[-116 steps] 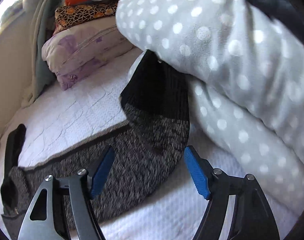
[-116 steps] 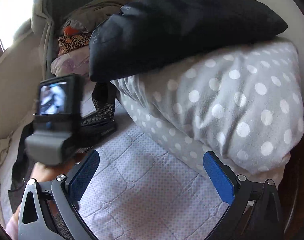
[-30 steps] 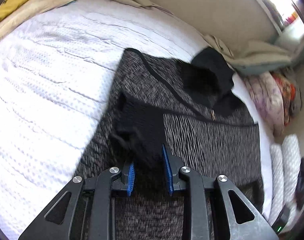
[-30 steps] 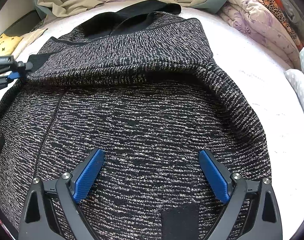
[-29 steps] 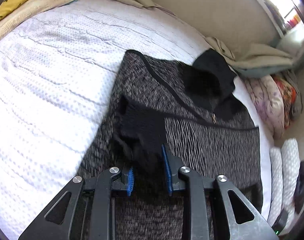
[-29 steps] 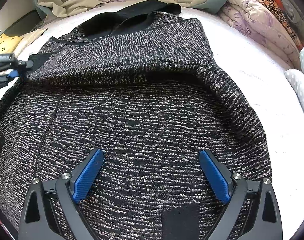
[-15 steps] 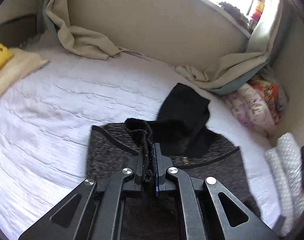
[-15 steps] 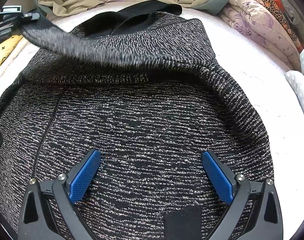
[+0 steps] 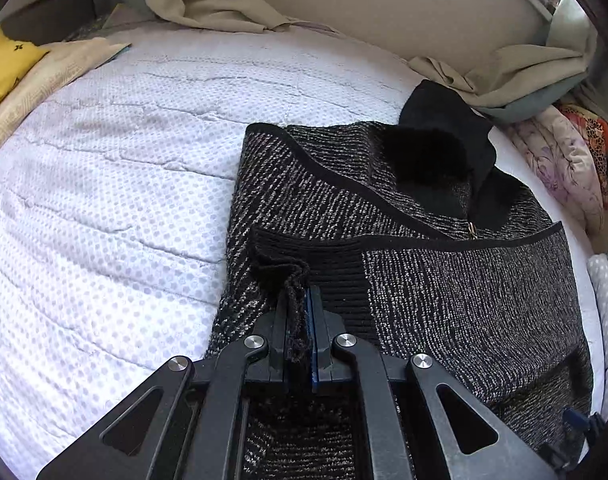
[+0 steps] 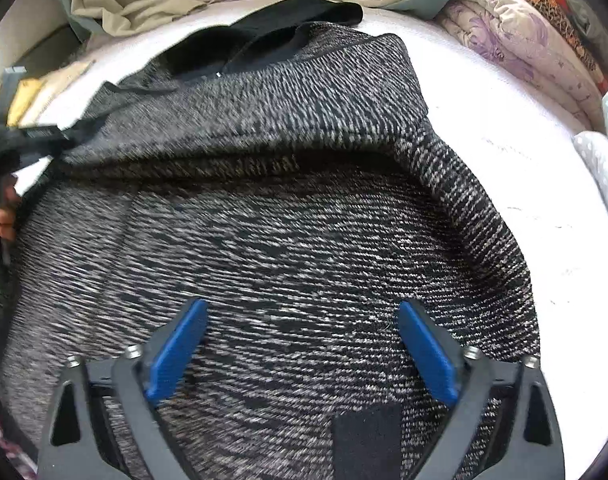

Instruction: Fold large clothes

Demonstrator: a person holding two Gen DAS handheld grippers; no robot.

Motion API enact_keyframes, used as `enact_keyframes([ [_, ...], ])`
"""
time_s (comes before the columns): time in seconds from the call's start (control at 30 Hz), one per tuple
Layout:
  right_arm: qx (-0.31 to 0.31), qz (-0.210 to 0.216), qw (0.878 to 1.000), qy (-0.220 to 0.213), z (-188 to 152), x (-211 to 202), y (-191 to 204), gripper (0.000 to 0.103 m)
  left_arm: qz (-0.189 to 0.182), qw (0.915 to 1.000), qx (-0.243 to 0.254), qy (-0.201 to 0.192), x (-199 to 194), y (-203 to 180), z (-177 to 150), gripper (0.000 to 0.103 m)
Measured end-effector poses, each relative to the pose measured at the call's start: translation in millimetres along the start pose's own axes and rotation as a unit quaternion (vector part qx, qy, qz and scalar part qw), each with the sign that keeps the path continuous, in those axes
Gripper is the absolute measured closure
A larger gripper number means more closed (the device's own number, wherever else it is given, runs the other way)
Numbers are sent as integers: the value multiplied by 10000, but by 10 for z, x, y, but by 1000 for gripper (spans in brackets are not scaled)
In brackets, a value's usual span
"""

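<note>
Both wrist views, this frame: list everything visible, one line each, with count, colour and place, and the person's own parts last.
Sweater: one, black-and-grey knit with black collar, spread on the bed.
Cuff: one, black, pinched in the left gripper.
Bed: one, white dotted cover, under the sweater.
Beige cloth: bunched along the far wall.
Yellow pillow: one, black marks, far left edge.
Floral quilt: folded, lilac and cream, far right.
Dotted pillow: grey with white dots, right edge.
Left gripper: shut on the cuff.
Right gripper: open over the sweater, jaws just narrowed slightly, nothing pinched.
Fingers: left edge of the right wrist view.
</note>
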State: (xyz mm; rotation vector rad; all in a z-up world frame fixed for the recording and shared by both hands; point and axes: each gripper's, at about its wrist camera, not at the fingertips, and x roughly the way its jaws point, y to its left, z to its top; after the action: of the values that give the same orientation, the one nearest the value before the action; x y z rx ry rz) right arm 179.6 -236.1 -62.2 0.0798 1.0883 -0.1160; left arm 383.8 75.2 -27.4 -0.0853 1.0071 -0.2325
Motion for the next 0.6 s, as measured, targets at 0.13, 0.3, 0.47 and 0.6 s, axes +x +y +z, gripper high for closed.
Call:
enact_keyframes([
  [0.13,213,613,9978,-115,299,-181,-134,28,-135,9999,-28,-2,-4,6,1,94],
  [0.3,755,871,9930,-262,835,-71,-520,50,-257,9996,-110,40,-21,50,20,93],
  [0.47,1074,1000,9888,-282,1177,278,-794,66,-165,9999,-11,33,6,-15,84,93],
  [0.6,1064,926,9897,-226,1252,495,-809,81,-195,9997,-75,-87,6,-88,182,94],
])
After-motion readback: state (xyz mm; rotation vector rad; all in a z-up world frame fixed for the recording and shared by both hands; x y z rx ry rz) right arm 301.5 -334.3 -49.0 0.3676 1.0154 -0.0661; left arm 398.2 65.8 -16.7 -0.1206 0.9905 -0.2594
